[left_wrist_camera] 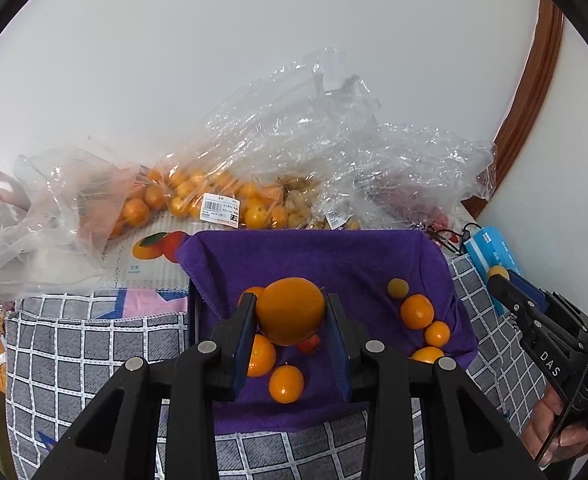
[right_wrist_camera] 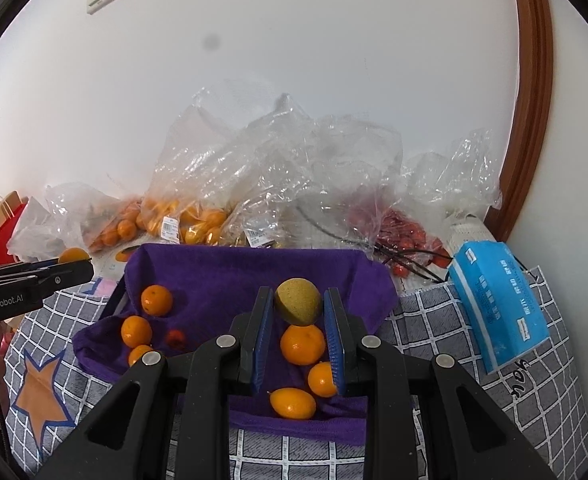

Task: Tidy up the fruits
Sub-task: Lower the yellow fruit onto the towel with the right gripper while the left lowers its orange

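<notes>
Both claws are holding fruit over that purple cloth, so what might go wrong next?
The orange in the left gripper is round and held only at its sides, so it may slip. Dropped, it could knock the small oranges below. The right gripper holds a yellow-green fruit that squeezing might bruise.

The left hand-held gripper is built from matte black angular links, with round silver screw heads set at the joints and blue ribbed pads lining its fingers. The same construction is seen on the right hand-held gripper. White lettering "DAS" and "GenRobot.AI" is printed on the bodies. Bare skin of a hand is seen at the lower right, crossed by a black cable.
</notes>
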{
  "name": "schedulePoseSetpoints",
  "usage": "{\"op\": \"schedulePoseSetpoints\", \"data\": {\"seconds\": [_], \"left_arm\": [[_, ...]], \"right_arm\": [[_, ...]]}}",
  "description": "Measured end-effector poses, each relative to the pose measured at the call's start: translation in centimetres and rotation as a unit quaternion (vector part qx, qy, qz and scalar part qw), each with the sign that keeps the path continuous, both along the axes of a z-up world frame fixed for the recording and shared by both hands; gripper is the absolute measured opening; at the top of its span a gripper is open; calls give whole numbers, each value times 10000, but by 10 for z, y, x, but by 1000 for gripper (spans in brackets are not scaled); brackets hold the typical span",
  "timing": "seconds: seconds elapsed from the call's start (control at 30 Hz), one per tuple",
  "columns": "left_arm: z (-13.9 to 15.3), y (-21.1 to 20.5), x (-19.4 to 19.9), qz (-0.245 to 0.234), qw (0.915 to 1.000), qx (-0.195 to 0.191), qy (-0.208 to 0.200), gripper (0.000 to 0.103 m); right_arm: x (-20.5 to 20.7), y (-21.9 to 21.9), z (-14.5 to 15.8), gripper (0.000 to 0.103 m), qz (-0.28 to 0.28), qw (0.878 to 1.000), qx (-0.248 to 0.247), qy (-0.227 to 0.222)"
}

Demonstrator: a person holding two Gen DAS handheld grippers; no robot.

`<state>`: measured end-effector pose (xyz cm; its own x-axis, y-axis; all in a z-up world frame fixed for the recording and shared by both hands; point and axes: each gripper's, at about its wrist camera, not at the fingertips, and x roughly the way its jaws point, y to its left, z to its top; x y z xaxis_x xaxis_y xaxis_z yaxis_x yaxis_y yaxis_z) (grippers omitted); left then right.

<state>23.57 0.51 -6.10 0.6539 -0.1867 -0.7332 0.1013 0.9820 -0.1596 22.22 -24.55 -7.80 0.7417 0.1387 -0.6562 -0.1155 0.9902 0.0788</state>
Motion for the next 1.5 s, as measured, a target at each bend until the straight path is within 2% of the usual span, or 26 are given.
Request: {"op": "schedulePoseSetpoints", "data": {"seconds": [0.43, 0.73, 1.5], "left_arm": [[-23, 10, 38, 70, 9997, -102, 196, 32], [-26, 19, 58, 142, 9996, -142, 210, 32], [-62, 1, 96, -42, 9982, -146, 583, 32]], "right_arm": [[37, 1, -24, 25, 32, 9998, -100, 178], [56, -3, -35, 25, 26, 9995, -167, 275], [90, -6, -76, 26, 73, 9979, -176, 624]]}}
